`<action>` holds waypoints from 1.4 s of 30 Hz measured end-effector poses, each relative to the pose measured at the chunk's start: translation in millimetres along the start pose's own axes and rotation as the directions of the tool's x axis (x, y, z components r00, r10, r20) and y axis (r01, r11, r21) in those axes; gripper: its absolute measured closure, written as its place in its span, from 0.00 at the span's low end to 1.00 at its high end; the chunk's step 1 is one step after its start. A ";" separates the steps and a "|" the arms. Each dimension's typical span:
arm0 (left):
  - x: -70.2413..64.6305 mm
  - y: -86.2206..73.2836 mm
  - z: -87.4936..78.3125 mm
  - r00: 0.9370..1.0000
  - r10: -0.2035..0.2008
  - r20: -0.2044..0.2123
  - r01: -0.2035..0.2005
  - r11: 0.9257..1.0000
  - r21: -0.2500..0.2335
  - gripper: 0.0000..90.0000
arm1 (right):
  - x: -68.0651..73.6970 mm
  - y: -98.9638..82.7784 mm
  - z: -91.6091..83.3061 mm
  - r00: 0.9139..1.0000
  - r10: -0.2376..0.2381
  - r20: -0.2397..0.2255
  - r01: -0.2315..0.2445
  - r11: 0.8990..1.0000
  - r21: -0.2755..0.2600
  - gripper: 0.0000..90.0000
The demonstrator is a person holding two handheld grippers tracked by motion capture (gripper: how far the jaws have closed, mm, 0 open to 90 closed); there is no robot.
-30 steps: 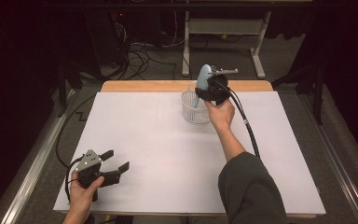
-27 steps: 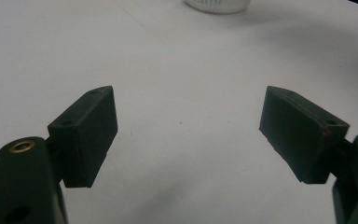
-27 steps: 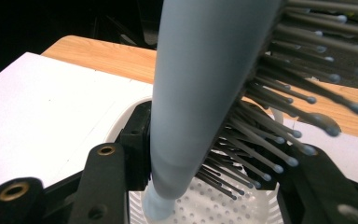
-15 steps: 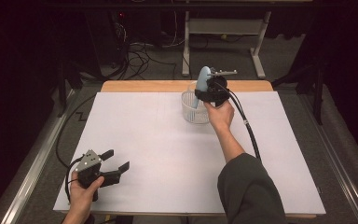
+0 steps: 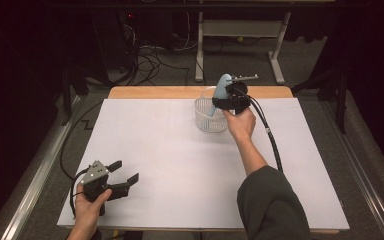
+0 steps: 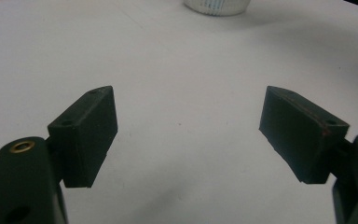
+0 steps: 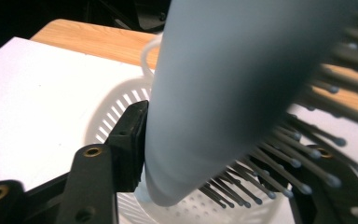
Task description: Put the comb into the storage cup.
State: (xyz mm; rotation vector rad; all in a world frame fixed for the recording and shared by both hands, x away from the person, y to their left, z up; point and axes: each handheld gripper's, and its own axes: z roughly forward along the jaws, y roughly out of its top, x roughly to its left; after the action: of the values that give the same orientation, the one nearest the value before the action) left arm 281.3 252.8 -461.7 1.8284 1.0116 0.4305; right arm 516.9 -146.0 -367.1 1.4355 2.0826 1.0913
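We are holding pale-blue hairbrush [image 7: 214, 93] in white basket [image 5: 207, 119]; right gripper [image 5: 228, 100] jaws just been opening around it; left gripper [image 5: 126, 172] jaws gaping, empty.

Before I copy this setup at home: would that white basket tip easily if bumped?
Probably. The white basket looks like thin slotted plastic, so likely light and easy to slide on the smooth table. The pale blue hairbrush stands tall above its rim, between the right gripper jaws, which could lever it over.
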 end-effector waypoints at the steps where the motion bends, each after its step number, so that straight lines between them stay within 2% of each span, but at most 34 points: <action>1: 0.2 0.0 0.0 1.000 0.001 -0.001 -0.001 1.000 0.001 0.22 | -1.4 -0.2 -0.7 1.000 -0.002 0.004 0.002 1.000 0.004 0.48; 2: 0.2 0.0 0.1 1.000 0.001 -0.002 -0.001 1.000 0.002 0.22 | -3.6 -0.6 -1.7 1.000 -0.005 0.015 0.005 1.000 0.009 0.46; 12: 0.3 -0.2 0.2 1.000 -0.002 -0.003 0.002 1.000 -0.001 0.22 | -15.6 -7.5 -4.8 1.000 0.009 0.019 -0.009 1.000 0.001 0.41; 23: -0.2 -0.3 0.0 1.000 0.001 -0.006 -0.001 1.000 0.000 0.22 | -27.3 -12.0 -10.3 0.999 0.027 0.030 -0.028 0.999 0.029 0.38; 36: 0.0 -0.5 0.1 1.000 -0.003 -0.005 0.003 1.000 0.001 0.22 | -32.3 -17.3 -11.9 0.999 0.048 0.008 -0.048 0.998 0.032 0.36; 42: 0.1 -0.6 0.6 1.000 -0.003 -0.009 0.003 1.000 0.003 0.22 | -34.5 -23.0 -12.5 0.999 0.038 -0.004 -0.038 0.999 0.018 0.35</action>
State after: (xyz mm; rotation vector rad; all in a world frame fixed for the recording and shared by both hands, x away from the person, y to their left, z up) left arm 281.5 252.6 -462.5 1.8288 1.0212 0.4369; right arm 508.2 -186.2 -381.0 1.4882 2.0809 1.0937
